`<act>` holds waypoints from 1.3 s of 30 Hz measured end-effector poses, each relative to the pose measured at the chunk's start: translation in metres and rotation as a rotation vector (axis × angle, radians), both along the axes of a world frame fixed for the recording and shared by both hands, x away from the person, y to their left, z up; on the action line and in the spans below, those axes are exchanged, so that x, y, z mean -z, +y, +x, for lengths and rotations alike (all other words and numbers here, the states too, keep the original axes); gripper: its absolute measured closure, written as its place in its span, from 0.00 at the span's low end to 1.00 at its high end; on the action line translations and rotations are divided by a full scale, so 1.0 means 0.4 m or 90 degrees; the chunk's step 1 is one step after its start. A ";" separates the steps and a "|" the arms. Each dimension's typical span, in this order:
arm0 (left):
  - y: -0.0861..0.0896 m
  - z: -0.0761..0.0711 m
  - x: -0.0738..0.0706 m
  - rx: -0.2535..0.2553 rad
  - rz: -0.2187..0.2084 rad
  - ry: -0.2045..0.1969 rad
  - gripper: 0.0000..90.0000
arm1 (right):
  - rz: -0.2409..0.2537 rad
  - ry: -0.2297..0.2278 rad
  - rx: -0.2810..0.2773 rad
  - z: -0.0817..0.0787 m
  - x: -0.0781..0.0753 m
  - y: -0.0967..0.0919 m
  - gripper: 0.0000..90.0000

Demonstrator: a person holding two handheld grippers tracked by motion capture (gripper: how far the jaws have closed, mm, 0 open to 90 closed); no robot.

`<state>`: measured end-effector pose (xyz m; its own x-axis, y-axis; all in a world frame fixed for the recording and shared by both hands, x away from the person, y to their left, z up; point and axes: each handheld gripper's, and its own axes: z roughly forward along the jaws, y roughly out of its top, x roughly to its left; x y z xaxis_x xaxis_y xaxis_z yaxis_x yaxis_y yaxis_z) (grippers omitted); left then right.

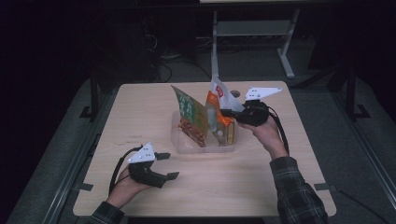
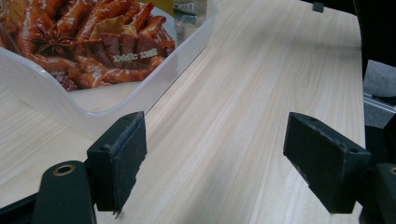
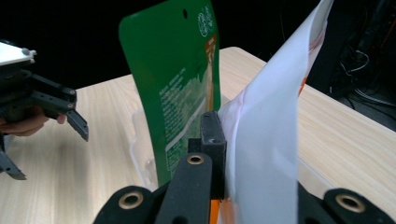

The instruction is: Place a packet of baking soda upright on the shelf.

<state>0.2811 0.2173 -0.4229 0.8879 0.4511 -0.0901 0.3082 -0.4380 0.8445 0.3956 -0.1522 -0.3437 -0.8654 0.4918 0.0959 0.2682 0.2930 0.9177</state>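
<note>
- Dark surroundings are recorded around a light wooden table [image 1: 140, 116], with a white-legged desk frame [image 1: 285, 51] seen beyond it at twelve o'clock in the high view.
- Right gripper [image 1: 229, 113]: its jaws are found clamped on a white packet [image 3: 271, 140], the near black pad being pressed flat against the packet's face in the right gripper view. In the high view the packet [image 1: 223, 93] is held tilted above the right half of the tub.
- Left gripper [image 1: 168, 165]: its jaws are found spread wide with nothing between them; bare table is seen between the pads [image 2: 119, 158] in the left gripper view. It is held low over the table, at about seven o'clock from the tub and apart from it.
- A clear plastic tub [image 1: 205, 147] is noted at table centre, its near corner [image 2: 93, 114] just beyond the left pad.
- A green packet [image 1: 191, 114] is stood upright in the tub's left half, at nine o'clock from the white packet; its printed back [image 3: 173, 84] is seen just beside the clamped pad.
- An orange packet [image 1: 224, 123] is lodged in the tub beneath the white packet.
- Whether the white packet touches the orange one cannot be told.
</note>
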 end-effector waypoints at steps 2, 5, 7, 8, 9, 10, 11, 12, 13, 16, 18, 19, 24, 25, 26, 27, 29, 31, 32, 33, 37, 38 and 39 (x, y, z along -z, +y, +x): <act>-0.001 0.000 0.001 0.000 0.000 0.000 0.23 | -0.006 0.000 0.004 0.001 0.004 0.000 1.00; -0.001 0.000 0.000 0.004 0.002 -0.001 0.23 | -0.020 0.002 0.010 0.002 0.015 0.002 1.00; -0.002 0.000 0.001 0.005 0.003 0.001 0.23 | -0.031 0.005 0.013 0.003 0.024 0.003 1.00; -0.003 0.000 0.002 0.005 0.001 0.000 0.23 | -0.034 0.009 0.015 0.004 0.028 0.003 1.00; -0.004 0.000 0.002 0.005 0.000 -0.001 0.23 | -0.035 0.011 0.015 0.004 0.031 0.003 1.00; -0.005 0.000 0.002 0.005 0.000 -0.001 0.23 | -0.038 0.012 0.015 0.005 0.033 0.004 1.00; -0.005 -0.001 0.002 0.005 -0.001 0.000 0.23 | -0.041 0.013 0.015 0.005 0.034 0.006 1.00; -0.005 -0.001 0.002 0.006 0.000 0.000 0.23 | -0.049 0.011 0.016 0.005 0.036 0.009 1.00; -0.005 -0.001 0.003 0.006 0.000 0.000 0.23 | -0.051 0.013 0.016 0.005 0.037 0.010 1.00; -0.007 -0.001 0.004 0.007 0.001 0.001 0.23 | -0.057 0.014 0.016 0.005 0.041 0.013 1.00; -0.007 0.000 0.003 0.009 0.004 0.002 0.23 | -0.060 0.013 0.019 0.004 0.044 0.015 1.00; -0.008 0.000 0.003 0.010 0.006 0.003 0.23 | -0.057 0.014 0.022 0.003 0.047 0.014 1.00; -0.011 -0.001 0.005 0.011 0.004 0.003 0.23 | -0.044 0.026 0.023 0.003 0.062 0.005 0.99; -0.011 0.000 0.006 0.013 0.006 0.004 0.23 | -0.041 0.027 0.022 0.003 0.063 0.003 0.99; -0.012 0.000 0.006 0.013 0.007 0.004 0.23 | -0.040 0.030 0.019 0.003 0.064 0.002 0.99; -0.013 0.000 0.007 0.013 0.007 0.005 0.23 | -0.042 0.029 0.020 0.003 0.063 0.003 0.99; -0.015 0.000 0.008 0.013 0.006 0.006 0.23 | -0.042 0.030 0.020 0.002 0.062 0.004 0.98; -0.016 0.000 0.009 0.015 0.006 0.005 0.22 | -0.038 0.031 0.024 0.001 0.061 0.003 0.90; -0.016 0.000 0.009 0.015 0.006 0.005 0.22 | -0.030 0.030 0.026 0.001 0.060 0.001 0.86; -0.016 0.000 0.009 0.015 0.005 0.005 0.22 | -0.026 0.031 0.027 -0.001 0.057 -0.002 0.81; -0.016 0.000 0.010 0.014 0.005 0.007 0.22 | -0.024 0.028 0.037 -0.014 0.046 -0.004 0.64; -0.015 0.001 0.010 0.014 0.006 0.007 0.22 | -0.027 0.025 0.042 -0.017 0.044 -0.005 0.59; -0.015 0.000 0.010 0.015 0.008 0.007 0.22 | -0.029 0.022 0.046 -0.021 0.043 -0.006 0.54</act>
